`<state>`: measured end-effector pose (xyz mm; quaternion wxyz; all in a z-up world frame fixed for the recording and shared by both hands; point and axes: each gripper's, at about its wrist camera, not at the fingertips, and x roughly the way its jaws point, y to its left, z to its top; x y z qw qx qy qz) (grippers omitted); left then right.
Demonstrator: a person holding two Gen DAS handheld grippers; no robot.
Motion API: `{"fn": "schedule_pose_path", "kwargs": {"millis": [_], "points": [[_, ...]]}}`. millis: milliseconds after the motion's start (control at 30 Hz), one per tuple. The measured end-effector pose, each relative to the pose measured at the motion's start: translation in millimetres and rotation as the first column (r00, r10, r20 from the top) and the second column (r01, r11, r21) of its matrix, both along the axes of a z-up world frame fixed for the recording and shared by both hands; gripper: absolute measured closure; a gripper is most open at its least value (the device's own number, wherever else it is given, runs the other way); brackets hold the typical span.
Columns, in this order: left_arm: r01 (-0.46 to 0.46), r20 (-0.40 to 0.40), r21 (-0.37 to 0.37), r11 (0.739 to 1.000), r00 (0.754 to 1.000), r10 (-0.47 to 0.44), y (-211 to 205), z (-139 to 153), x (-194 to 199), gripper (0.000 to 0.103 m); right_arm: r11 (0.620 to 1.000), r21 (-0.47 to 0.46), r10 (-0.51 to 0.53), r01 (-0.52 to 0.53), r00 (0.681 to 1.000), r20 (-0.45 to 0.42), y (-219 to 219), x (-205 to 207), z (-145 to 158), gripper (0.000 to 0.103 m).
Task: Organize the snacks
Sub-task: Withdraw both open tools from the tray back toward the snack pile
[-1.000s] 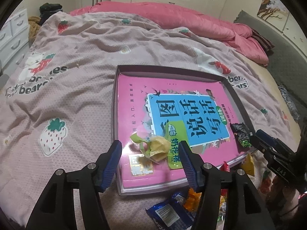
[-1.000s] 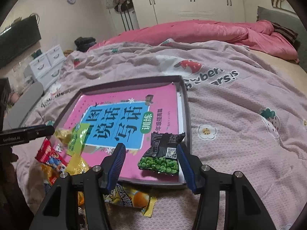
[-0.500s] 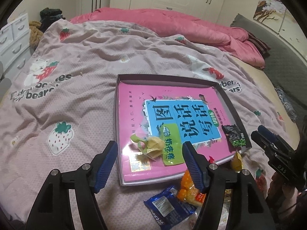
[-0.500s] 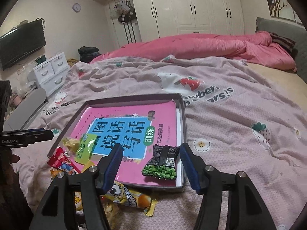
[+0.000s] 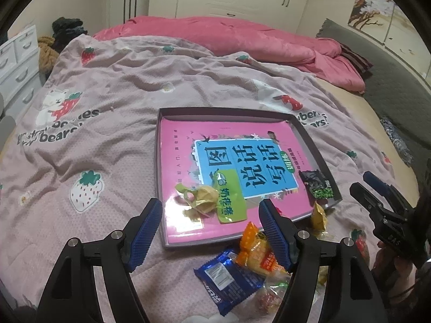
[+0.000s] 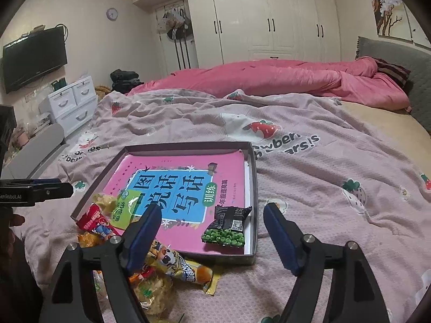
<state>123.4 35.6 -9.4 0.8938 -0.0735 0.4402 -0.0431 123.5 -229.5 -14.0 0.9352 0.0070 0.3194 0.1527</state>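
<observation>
A shallow box lid (image 5: 172,242) (image 6: 252,177) lined with a pink and blue book cover lies on the bed. In it are a yellow wrapped snack (image 5: 203,197), a green packet (image 5: 230,196) (image 6: 122,210) and a black pea packet (image 5: 317,185) (image 6: 227,227). A loose snack pile lies in front of the lid: a blue packet (image 5: 229,277), an orange packet (image 5: 254,250), a red packet (image 6: 94,220) and a yellow cartoon packet (image 6: 180,265). My left gripper (image 5: 210,231) is open and empty above the lid's near edge. My right gripper (image 6: 212,238) is open and empty, just short of the pea packet.
The bed has a pink strawberry-print blanket (image 5: 107,134) and a bunched pink duvet (image 6: 269,78) at the far side. White drawers (image 6: 72,105) and a wall TV (image 6: 32,56) stand to the left. Wardrobes (image 6: 269,18) line the far wall.
Both grippers have pulled back and risen from the lid, staying open. The snack pile in front of the lid has come more into view.
</observation>
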Motion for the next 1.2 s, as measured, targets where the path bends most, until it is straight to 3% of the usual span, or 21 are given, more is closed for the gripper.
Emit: {"fn": "schedule_pose_path", "kwargs": {"millis": [867, 1200], "points": [[0.012, 0.004, 0.030, 0.999, 1.000, -0.012, 4.8, 8.1, -32.5, 0.027, 0.999, 0.023, -0.045, 0.044, 0.998, 0.031, -7.0, -38.9, 19.7, 0.019], [0.031, -0.045, 0.030, 0.999, 0.999, -0.030, 2.2, -0.5, -40.8, 0.027, 0.999, 0.025, -0.040, 0.039, 0.999, 0.012, -5.4, -52.5, 19.5, 0.019]]}}
